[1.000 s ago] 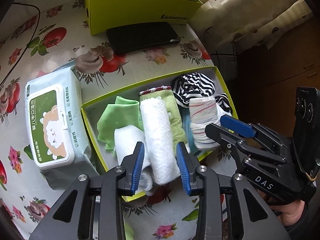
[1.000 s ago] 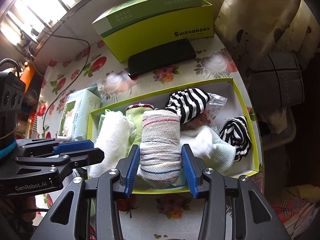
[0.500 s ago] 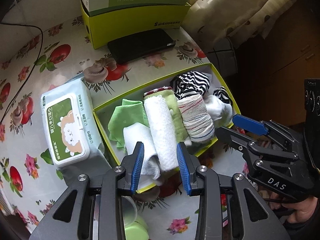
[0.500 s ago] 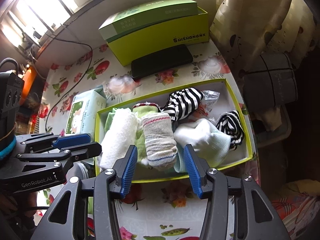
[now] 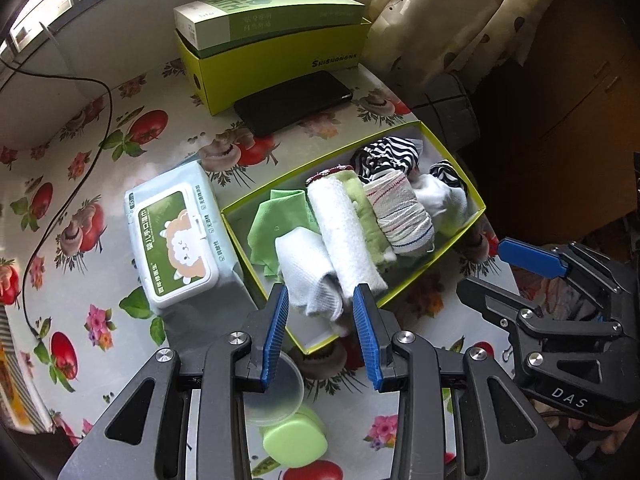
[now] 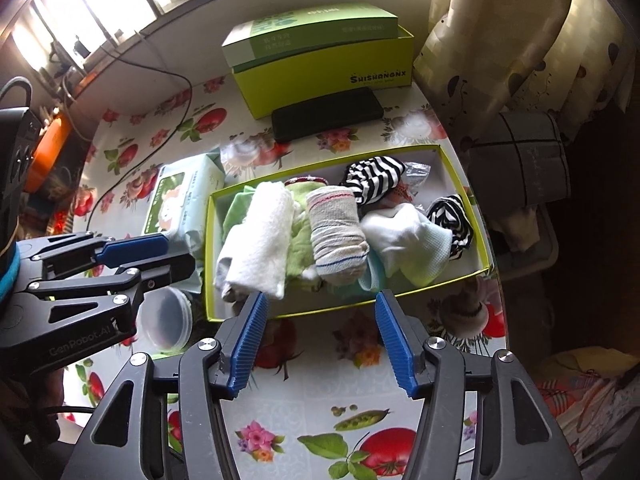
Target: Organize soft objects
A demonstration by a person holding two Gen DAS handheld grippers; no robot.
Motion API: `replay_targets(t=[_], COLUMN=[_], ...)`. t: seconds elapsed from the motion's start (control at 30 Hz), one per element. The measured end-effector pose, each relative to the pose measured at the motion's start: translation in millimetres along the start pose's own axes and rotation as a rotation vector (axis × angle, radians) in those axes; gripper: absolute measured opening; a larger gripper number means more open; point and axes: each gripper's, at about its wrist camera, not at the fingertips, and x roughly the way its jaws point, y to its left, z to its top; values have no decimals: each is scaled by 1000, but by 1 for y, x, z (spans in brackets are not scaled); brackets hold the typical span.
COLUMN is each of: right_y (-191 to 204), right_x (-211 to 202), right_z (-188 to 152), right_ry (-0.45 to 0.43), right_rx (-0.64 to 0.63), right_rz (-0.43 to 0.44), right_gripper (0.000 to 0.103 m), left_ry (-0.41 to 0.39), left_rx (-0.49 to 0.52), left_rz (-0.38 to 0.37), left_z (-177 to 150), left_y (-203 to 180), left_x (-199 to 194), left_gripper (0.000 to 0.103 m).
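Note:
A shallow yellow-green box [image 5: 436,136] [image 6: 209,256] on the flowered table holds several rolled soft items: a white towel roll [image 5: 344,236] [image 6: 260,236], a striped grey roll [image 5: 400,216] [image 6: 336,236], green cloths [image 5: 276,220], black-and-white striped socks [image 5: 384,152] [image 6: 376,174] and white socks [image 6: 408,232]. My left gripper [image 5: 320,336] is open and empty just before the box's near corner. My right gripper [image 6: 320,340] is open and empty in front of the box.
A pack of wet wipes [image 5: 172,232] [image 6: 176,196] lies left of the box. A black phone [image 5: 292,100] [image 6: 326,114] and stacked green boxes [image 5: 276,48] [image 6: 324,64] stand behind. A clear lid and green container [image 5: 288,420] sit under my left gripper.
My right gripper let go of the striped grey roll, which now lies in the box, and opened wider. Both grippers have pulled back and up from the box.

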Motion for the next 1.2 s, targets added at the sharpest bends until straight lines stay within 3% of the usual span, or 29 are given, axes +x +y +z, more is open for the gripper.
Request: replay_targets(t=[0.57,1.2], right_y=[38,49], right_x=[-27,-36], right_z=[-31,-35], right_ry=[-23,-34], right_rx=[-44,-58], right_rz=[-49,-62], right_gripper=[60,60], left_ry=[-36,-61], left_rx=[-12,4], left_rz=[18,50], left_z=[-32,-40], left_y=[6,4], left_x=[-26,-39], left_gripper=[35,35])
